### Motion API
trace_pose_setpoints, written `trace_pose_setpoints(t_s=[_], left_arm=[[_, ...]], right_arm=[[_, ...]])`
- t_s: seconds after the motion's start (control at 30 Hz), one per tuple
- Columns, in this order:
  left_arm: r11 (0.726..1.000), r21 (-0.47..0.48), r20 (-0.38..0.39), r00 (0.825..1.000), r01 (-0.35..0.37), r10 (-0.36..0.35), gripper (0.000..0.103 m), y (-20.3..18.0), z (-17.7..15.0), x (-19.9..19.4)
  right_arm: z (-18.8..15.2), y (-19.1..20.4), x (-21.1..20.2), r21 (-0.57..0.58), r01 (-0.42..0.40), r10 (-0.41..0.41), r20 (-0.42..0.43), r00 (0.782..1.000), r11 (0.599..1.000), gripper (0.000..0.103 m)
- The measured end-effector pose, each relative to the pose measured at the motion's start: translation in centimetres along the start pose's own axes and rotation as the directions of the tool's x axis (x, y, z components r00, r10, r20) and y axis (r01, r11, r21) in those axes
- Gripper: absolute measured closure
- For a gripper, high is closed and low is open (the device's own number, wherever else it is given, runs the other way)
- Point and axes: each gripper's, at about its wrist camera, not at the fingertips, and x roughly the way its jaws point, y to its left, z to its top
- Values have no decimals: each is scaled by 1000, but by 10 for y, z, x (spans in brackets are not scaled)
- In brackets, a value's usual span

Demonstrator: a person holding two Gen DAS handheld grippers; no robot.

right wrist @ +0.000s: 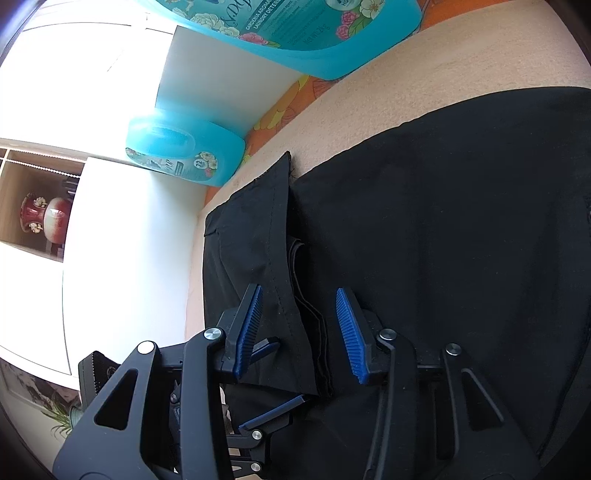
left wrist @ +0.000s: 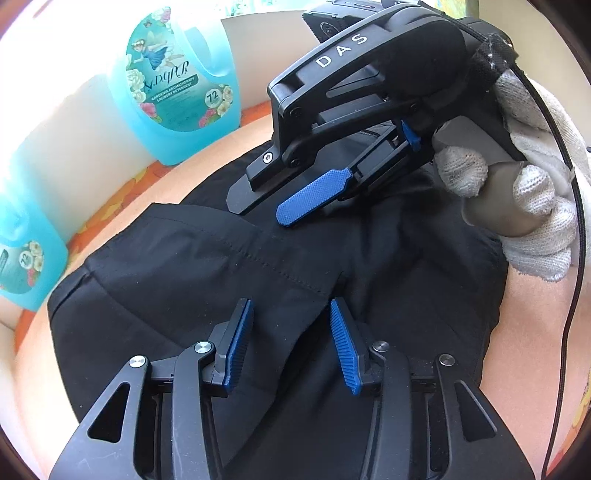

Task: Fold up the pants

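Note:
The black pants (left wrist: 207,273) lie folded into a thick bundle on a peach-coloured surface (left wrist: 221,166). My left gripper (left wrist: 290,332) is open, its blue pads on either side of a raised fold with a stitched seam. My right gripper (left wrist: 291,206), held by a white-gloved hand, rests on the far part of the pants. In the right wrist view the right gripper (right wrist: 299,325) is open, its blue pads astride the layered edge of the pants (right wrist: 443,221). The left gripper's fingers (right wrist: 273,410) show low in that view.
Two blue laundry detergent jugs stand at the surface's far edge by a white wall, one large (left wrist: 173,85) and one at the left (left wrist: 22,266). They also show in the right wrist view (right wrist: 295,33) (right wrist: 184,151). A black cable (left wrist: 569,295) hangs at right.

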Motion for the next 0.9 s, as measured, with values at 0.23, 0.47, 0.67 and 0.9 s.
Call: trace_pose_setpoints(t_s=[0.23, 0.47, 0.67, 0.9], left_arm=[[990, -130, 71, 997, 51, -42, 98, 22, -9, -13], [963, -246, 140, 987, 112, -79, 98, 50, -17, -33], [978, -191, 119, 991, 83, -61, 98, 45, -20, -34], [999, -14, 34, 998, 47, -47, 69, 7, -11, -26]], right_arm=[[0, 4, -2, -7, 26, -26, 17, 1000, 1000, 59], [3, 14, 17, -4, 4, -4, -31, 1000, 1000, 53], [7, 24, 29, -10, 13, -14, -36, 999, 1000, 53], [6, 20, 16, -10, 40, -40, -26, 999, 999, 53]])
